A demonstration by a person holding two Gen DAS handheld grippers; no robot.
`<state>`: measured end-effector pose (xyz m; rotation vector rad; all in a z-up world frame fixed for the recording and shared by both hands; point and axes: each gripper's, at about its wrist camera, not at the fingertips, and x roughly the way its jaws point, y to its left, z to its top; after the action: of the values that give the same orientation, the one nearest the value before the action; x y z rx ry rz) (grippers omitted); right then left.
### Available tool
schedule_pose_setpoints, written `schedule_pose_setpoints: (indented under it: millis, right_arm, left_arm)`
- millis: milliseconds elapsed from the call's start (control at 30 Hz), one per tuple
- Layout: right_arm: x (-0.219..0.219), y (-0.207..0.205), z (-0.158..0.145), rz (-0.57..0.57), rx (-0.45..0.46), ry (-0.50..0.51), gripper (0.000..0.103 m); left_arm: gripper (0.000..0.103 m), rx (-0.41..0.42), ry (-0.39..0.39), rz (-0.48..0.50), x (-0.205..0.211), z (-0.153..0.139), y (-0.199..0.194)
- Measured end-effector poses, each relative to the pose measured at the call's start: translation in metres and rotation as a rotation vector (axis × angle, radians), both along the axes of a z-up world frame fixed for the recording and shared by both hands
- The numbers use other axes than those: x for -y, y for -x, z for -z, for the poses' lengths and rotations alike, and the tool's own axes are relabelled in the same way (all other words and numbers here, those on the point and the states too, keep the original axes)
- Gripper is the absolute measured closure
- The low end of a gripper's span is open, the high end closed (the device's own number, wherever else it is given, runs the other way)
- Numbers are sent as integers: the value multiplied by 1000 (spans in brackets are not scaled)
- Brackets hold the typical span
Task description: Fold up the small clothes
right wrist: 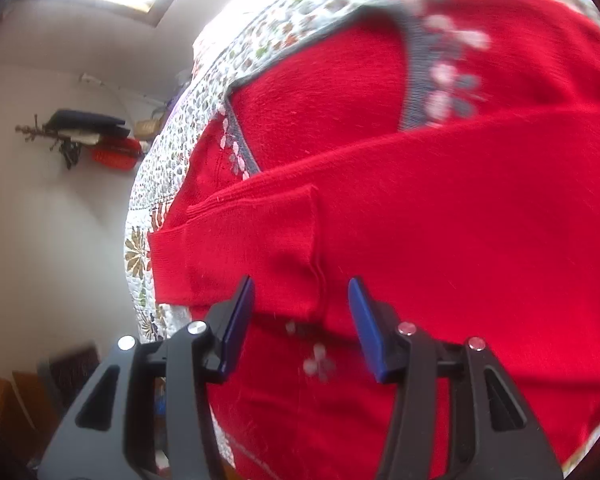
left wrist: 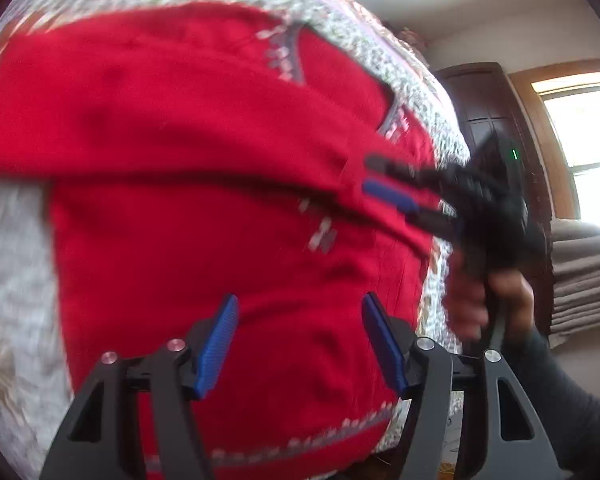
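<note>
A red knit sweater with a grey V-neck collar and pale flower trim lies spread on a floral quilt. One sleeve is folded across the chest, its cuff near the quilt's edge. My left gripper hovers open just above the sweater's lower body, with nothing between its blue pads. My right gripper is also open, over the sleeve's seam; in the left wrist view the right gripper reaches in from the right onto the folded sleeve.
A hand holds the right gripper's handle. A dark wooden cabinet, a bright window and grey drapes stand beyond the bed. A wall rack with items hangs on the other side.
</note>
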<state>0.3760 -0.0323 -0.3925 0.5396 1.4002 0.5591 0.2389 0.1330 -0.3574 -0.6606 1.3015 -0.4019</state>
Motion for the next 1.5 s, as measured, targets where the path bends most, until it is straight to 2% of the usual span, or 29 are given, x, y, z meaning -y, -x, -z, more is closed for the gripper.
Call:
schedule_pose_setpoints:
  millis: [167,200,233,267,300,400,500,600,767,1000,1067,1233,1500]
  right_arm:
    - [-11,-10,11,-6,-13,-12,54]
    - [-12,-11,11,-7,-17,-17,56]
    - [-13,-12,13,-8,-26,-26,70]
    - [-14,-14,15,-10,-44,-38,77]
    - [-14,-15,16,-11,-60,-48,90]
    - [-13,-15,16,3,-90,-72,91]
    - [-13,-18,17,15,-111,-81,98]
    - [-15,-21,5,22,-99,-88,99]
    - [4,-23,-44,21,-15,-73,100]
    - [67,-10,-119,100,137,-28,100]
    - [86,-5,-128,132,156,-13,100]
    - [137,9,-125,210,154,30,100]
    - [183,26,-79,280,92,76,100]
  left_arm:
    - [38,-71,8,-57,-17,11,36]
    - [38,-81,10,-68,-20,13,40]
    - [38,-91,16,-79,-21,15,42]
    - [38,-97,19,-88,-22,17,45]
    - [38,-100,19,-96,-24,17,47]
    - [38,-101,25,-109,-33,16,49]
    - [38,-107,28,-121,-37,18,48]
    - [38,-107,36,-134,-39,17,50]
    - [38,-101,31,-129,-41,12,52]
    - [38,-84,25,-100,-33,1,47]
    - [38,-85,23,-91,-30,2,43]
    - [38,-88,22,-64,-20,2,38]
    - [38,-97,18,-36,-8,4,36]
